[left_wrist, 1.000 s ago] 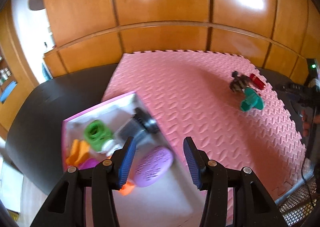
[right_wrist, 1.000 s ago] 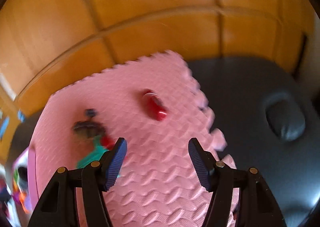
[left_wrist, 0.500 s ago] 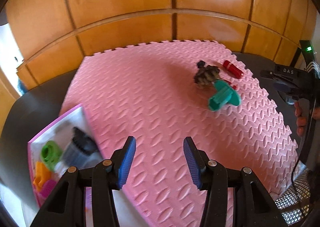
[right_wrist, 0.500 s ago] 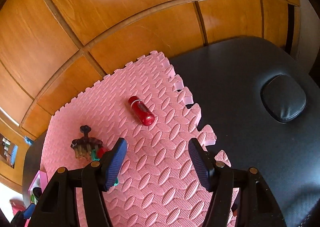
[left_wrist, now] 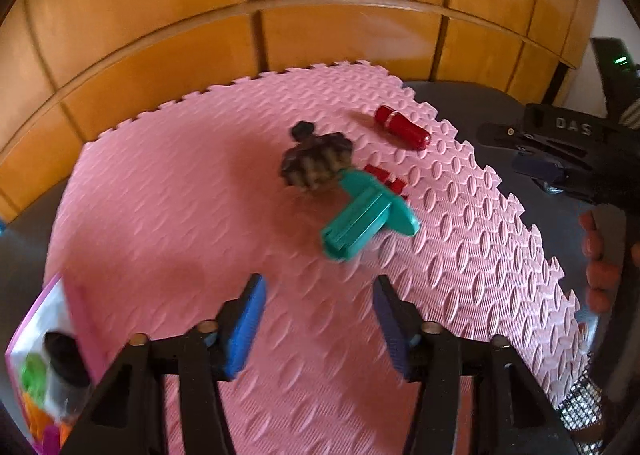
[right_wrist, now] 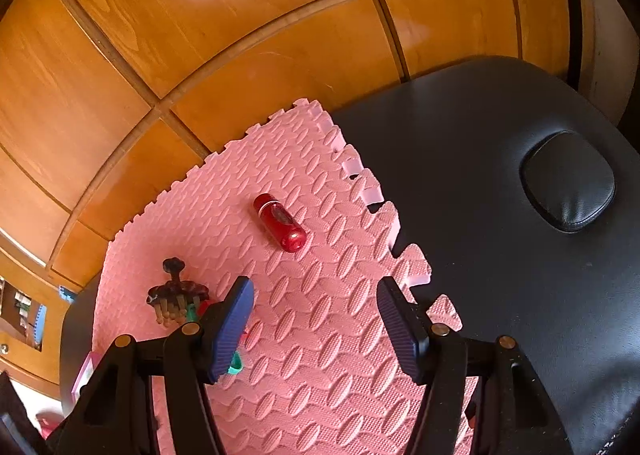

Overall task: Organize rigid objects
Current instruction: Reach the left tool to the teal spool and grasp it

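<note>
On the pink foam mat (left_wrist: 168, 191) lie a teal plastic piece (left_wrist: 366, 215), a dark brown claw-shaped clip (left_wrist: 316, 163), a small red piece (left_wrist: 386, 179) and a red cylinder (left_wrist: 402, 127). My left gripper (left_wrist: 318, 325) hovers over the mat short of the teal piece; its jaws are opening and nothing is between them. In the right wrist view the right gripper (right_wrist: 316, 329) stands open and empty above the mat (right_wrist: 320, 355), with the red cylinder (right_wrist: 280, 221) ahead and the brown clip (right_wrist: 176, 299) to its left. The teal piece is mostly hidden behind the right gripper's left finger.
A pink-rimmed box (left_wrist: 24, 339) with several colourful items sits at the left edge of the left wrist view. The mat lies on a black padded table (right_wrist: 500, 183) with a recessed pad (right_wrist: 568, 185). Wooden panels (left_wrist: 320, 23) stand behind. A hand (left_wrist: 598, 255) shows at far right.
The left gripper swung right, away from the box with the purple item and toward the teal piece and clip, and its jaws widened. The right gripper's view steadied and rolled slightly.
</note>
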{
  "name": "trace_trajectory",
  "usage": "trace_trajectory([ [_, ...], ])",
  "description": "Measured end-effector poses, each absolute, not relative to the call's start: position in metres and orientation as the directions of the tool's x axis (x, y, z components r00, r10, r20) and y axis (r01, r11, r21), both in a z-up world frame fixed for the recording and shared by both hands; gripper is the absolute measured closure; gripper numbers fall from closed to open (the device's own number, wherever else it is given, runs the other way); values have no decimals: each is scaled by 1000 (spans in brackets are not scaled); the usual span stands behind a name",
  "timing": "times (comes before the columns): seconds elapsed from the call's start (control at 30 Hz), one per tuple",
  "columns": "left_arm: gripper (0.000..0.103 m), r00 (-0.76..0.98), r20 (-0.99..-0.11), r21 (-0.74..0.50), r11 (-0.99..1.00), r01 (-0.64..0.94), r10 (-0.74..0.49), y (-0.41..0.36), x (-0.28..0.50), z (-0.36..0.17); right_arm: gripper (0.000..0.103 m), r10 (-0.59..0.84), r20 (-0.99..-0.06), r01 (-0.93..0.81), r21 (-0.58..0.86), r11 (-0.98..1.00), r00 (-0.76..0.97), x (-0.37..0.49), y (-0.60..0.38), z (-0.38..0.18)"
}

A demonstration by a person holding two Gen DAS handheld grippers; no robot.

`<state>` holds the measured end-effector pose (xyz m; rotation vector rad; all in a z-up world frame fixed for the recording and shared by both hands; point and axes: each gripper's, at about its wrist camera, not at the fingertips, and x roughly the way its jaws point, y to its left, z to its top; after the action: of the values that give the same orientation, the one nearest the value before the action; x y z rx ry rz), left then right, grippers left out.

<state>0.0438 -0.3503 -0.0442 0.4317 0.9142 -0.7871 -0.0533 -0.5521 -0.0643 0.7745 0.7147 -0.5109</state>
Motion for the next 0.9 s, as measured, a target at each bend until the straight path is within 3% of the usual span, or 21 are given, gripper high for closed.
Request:
trace_trajectory([
  [0.23, 40, 367, -828, 57, 587, 808, -424, -390, 55, -63, 39, -126, -734, 632, 470, 616, 667, -51, -553, -65],
  [0.33, 48, 348, -840, 64, 561, 825, -416, -401, 61, -72, 38, -116, -730, 626, 480, 614, 674, -50, -553, -65],
  [0.43, 50, 314, -847, 36, 544, 838, -428, -412, 66, -80, 38, -108, -730, 621, 483, 617, 675, -48, -552, -66],
  [0.6, 73, 286, -849, 2, 538, 843, -445, -416, 61, -86, 38, -103, -743, 624, 469, 625, 661, -46, -552, -68],
  [0.9, 74, 309, -853, -36, 639, 768, -420, -356, 28, -81, 38, -107, -756, 623, 441, 646, 646, -44, -548, -69],
])
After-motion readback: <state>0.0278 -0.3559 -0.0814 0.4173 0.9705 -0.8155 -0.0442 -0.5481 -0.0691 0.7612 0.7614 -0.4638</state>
